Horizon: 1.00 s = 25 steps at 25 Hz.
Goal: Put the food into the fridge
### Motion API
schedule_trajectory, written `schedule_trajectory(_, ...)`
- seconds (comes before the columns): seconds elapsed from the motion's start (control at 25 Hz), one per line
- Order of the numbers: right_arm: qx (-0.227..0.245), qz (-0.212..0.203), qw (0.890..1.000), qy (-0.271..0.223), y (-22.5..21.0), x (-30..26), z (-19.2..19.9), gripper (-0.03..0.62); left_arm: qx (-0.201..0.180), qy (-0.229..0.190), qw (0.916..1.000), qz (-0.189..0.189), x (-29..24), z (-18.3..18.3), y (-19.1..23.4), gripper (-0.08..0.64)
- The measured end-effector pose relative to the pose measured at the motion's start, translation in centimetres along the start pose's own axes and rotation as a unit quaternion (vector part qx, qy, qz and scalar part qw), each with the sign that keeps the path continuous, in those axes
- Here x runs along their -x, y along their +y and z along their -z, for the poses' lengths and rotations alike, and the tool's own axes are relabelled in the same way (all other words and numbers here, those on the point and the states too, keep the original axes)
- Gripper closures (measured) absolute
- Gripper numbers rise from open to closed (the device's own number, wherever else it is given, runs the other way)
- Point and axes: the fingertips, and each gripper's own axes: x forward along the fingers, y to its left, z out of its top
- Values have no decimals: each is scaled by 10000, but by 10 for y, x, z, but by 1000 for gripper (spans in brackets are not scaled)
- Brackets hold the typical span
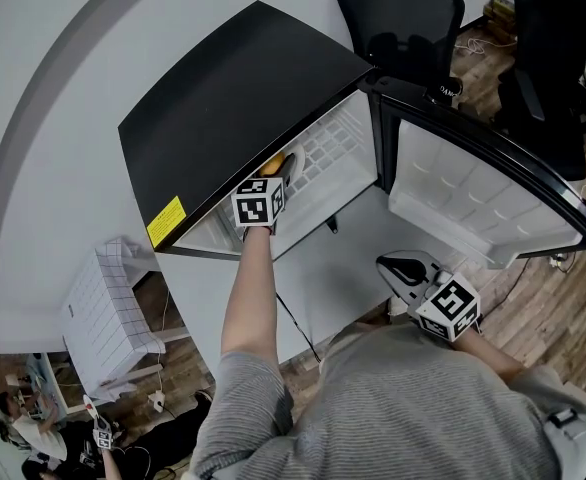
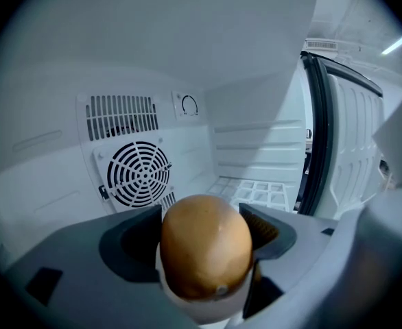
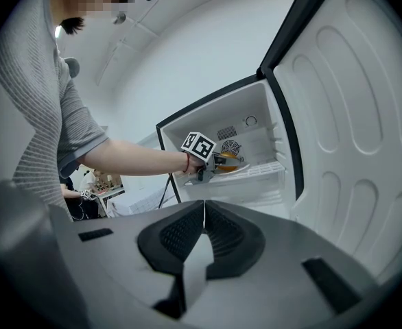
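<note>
A round brown bun (image 2: 206, 242) rests in a small white dish (image 2: 204, 306). My left gripper (image 2: 204, 233) is shut on that dish, with the bun between its jaws. It reaches inside the open black fridge (image 1: 228, 103), above the white shelf (image 2: 256, 192). In the head view the left gripper (image 1: 285, 166) is at the fridge opening and the bun (image 1: 270, 164) shows as an orange spot. In the right gripper view the bun (image 3: 230, 160) hangs over the shelf. My right gripper (image 3: 202, 219), also (image 1: 405, 270), is shut and empty, low by the torso.
The fridge door (image 1: 493, 213) stands swung open to the right, with white door trays. A round fan grille (image 2: 140, 173) and a dial (image 2: 188, 105) are on the fridge's back wall. Black office chairs (image 1: 403, 18) stand behind. A white gridded unit (image 1: 108, 313) is at the left.
</note>
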Motion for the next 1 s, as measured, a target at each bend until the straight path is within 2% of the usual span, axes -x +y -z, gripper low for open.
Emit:
schedule_trajectory(0.16,-26,15,10000,-14,-2,2,2,580,-38,-11,10000,72,-3,0,-3,216)
schedule_trajectory(0.28,-32,28,10000,-25,-3,3,2,580,-40,61,10000,-46,1,0,1,216)
schedule_trajectory(0.44,-8,14,10000,-9,-2,3,-1,580,49,-47,9999,91,1,0,-2,215)
schedule_trajectory(0.76,3,-103,9999,37,2,1,3,580,-39,-45,9999,-148,17,-4,2,207)
schedule_trajectory(1.0,22,-141,9999,39,4,1,3,580,-57,-73,9998,-161,24,-2,-2,195)
